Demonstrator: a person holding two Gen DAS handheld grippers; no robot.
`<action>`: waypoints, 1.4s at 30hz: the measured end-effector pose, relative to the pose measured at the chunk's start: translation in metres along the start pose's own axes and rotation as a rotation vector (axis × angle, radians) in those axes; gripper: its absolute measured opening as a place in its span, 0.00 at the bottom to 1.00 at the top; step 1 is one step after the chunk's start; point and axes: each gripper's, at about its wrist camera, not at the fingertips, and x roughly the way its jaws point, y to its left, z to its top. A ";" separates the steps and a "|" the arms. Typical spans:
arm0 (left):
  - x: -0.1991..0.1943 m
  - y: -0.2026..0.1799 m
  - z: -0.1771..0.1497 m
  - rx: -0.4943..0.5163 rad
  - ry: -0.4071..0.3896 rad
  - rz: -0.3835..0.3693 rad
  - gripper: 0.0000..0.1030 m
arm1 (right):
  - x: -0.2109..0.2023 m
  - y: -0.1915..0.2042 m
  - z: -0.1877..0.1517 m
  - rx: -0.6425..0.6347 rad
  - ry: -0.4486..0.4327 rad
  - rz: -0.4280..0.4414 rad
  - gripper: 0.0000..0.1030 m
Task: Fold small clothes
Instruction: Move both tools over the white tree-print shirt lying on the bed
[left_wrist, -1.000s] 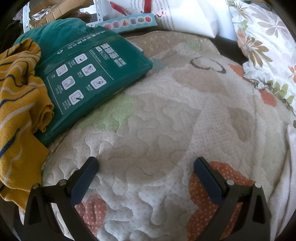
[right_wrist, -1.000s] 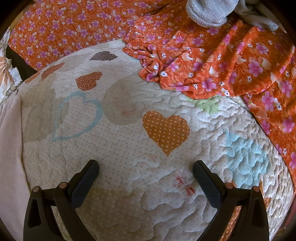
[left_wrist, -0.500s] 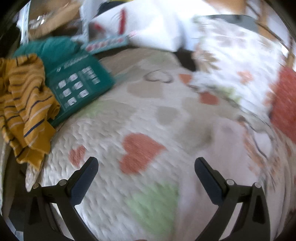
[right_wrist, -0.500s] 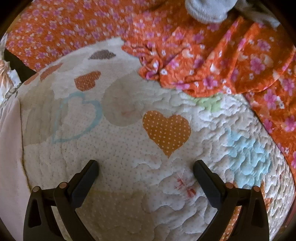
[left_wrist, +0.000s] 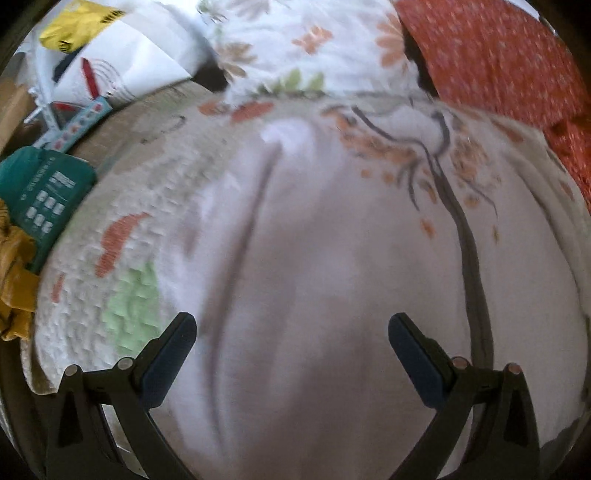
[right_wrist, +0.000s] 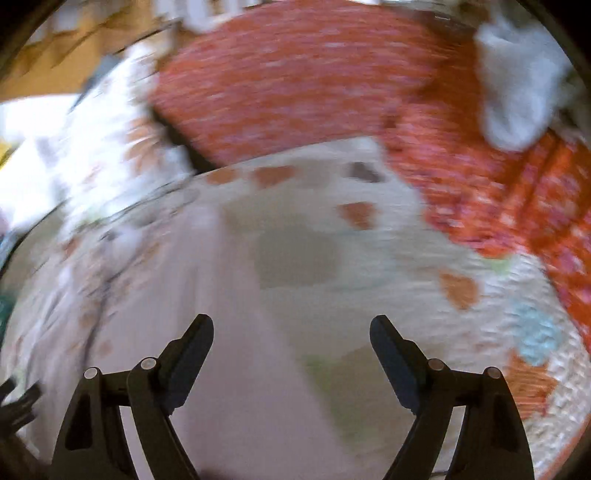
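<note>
A pale pinkish-white garment (left_wrist: 332, 258) printed with a brown tree and orange leaves lies spread on the quilted heart-pattern mat (left_wrist: 122, 258). My left gripper (left_wrist: 291, 332) hovers over it, open, with nothing between its fingers. In the blurred right wrist view the same pale garment (right_wrist: 221, 350) fills the lower left, and its edge runs diagonally across the mat (right_wrist: 388, 258). My right gripper (right_wrist: 291, 332) hangs above that edge. Its jaws are closing but still stand wide, and the pads press on nothing.
A green plastic pack (left_wrist: 44, 192) and a yellow striped garment (left_wrist: 14, 288) lie at the mat's left edge. A white floral pillow (left_wrist: 314, 44) and orange floral fabric (left_wrist: 498, 55) border the far side. A grey fluffy item (right_wrist: 517, 85) rests on the orange fabric (right_wrist: 314, 74).
The left gripper has swung right, away from the green pack and over the pale garment. The right gripper has swung left toward the garment, and its jaws have narrowed a little.
</note>
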 end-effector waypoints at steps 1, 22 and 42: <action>0.005 -0.002 -0.001 0.013 0.013 0.009 1.00 | 0.008 0.012 -0.004 -0.028 0.037 0.029 0.87; 0.020 -0.009 -0.010 0.052 0.048 -0.004 1.00 | 0.078 0.074 -0.049 -0.179 0.214 -0.036 1.00; -0.016 0.056 0.007 -0.073 -0.003 -0.080 0.85 | 0.068 0.079 -0.044 -0.209 0.227 -0.057 0.87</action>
